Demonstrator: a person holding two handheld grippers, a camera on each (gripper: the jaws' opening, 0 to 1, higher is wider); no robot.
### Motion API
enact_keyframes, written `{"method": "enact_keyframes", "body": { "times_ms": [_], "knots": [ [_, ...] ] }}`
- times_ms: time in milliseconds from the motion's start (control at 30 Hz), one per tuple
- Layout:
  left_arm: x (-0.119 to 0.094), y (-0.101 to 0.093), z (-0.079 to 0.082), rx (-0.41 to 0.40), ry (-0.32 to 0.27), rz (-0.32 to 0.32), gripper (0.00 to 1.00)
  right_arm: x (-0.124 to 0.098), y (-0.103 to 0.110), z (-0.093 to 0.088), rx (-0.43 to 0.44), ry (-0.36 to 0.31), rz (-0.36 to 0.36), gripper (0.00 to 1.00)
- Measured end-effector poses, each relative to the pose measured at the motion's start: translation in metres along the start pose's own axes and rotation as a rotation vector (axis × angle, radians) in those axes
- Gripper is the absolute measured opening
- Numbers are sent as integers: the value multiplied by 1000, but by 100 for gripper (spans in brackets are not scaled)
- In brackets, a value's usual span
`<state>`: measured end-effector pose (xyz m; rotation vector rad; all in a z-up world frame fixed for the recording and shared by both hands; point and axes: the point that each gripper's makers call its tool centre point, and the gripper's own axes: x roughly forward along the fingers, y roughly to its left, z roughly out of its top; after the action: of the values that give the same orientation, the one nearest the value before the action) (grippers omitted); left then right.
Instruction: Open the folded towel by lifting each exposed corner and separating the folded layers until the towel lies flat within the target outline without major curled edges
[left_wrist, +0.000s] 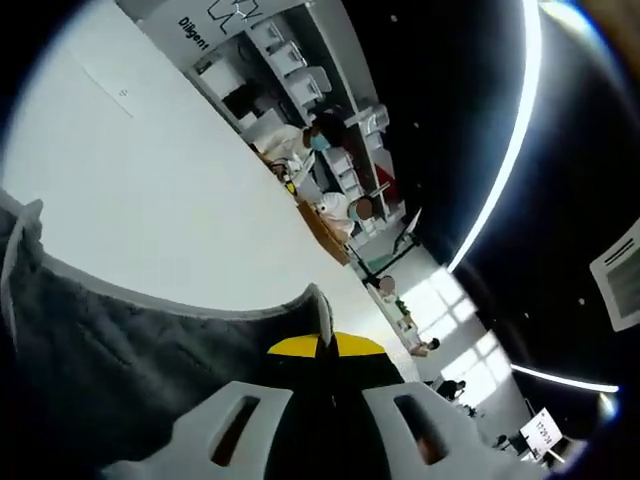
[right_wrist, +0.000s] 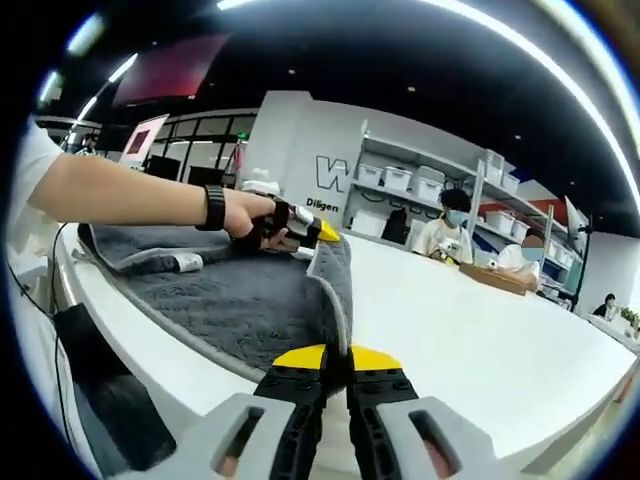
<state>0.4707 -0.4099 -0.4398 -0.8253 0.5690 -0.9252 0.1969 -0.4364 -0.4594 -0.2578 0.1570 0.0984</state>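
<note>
Dark grey towel (right_wrist: 235, 300), terry-textured with a paler hemmed edge, spread over the near part of the white table (right_wrist: 480, 340) in the left and centre of the right gripper view. Partly opened: far edge raised off the surface, one long hem running from the upper centre down to the bottom centre as a lifted fold. A white label visible on the cloth at left centre.

Right gripper (right_wrist: 337, 362) at the bottom centre, yellow-tipped jaws pressed together on the hem of the towel. Left gripper (right_wrist: 318, 234) seen in the same view at upper centre, held in a person's hand (right_wrist: 252, 216) with a dark wristband, forearm entering from the left edge; its tips pinching the raised far corner of the towel.

In the left gripper view, towel (left_wrist: 130, 350) filling the lower left, draped edge curving across the white table (left_wrist: 150, 190). Left gripper (left_wrist: 325, 345) at bottom centre, jaws clamped on a peaked corner of cloth.

Seated people and shelving with white bins beyond the table.
</note>
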Motion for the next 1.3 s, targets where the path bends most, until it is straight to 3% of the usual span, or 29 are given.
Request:
{"method": "enact_keyframes", "body": {
  "times_ms": [267,400,500,667,733,767,833,933,1133,1300],
  "knots": [
    [0,-6,-4,17,17,-24,4,9,8,17,-43,-20,30,8],
    [1,-8,-5,20,28,-28,8,13,8,21,-58,-36,43,0],
    [1,-9,-3,59,26,-18,10,14,4,22,-42,-48,24,0],
    [3,-21,-1,-28,25,-92,13,11,-15,18,11,-50,-41,0],
    [3,-21,-1,13,21,-83,15,11,-21,17,29,-54,-52,0],
    [4,-26,1,21,14,-102,16,8,-32,16,49,-71,-107,0],
    [6,-34,1,4,15,-146,19,8,-33,13,61,-62,-96,0],
    [10,-35,0,18,22,-143,19,9,-34,7,57,-47,-111,0],
    [9,-48,-6,17,30,-203,26,8,-37,0,65,-21,-127,2],
    [10,-47,-10,20,41,-203,31,6,-44,-7,66,2,-154,5]
  ]
}}
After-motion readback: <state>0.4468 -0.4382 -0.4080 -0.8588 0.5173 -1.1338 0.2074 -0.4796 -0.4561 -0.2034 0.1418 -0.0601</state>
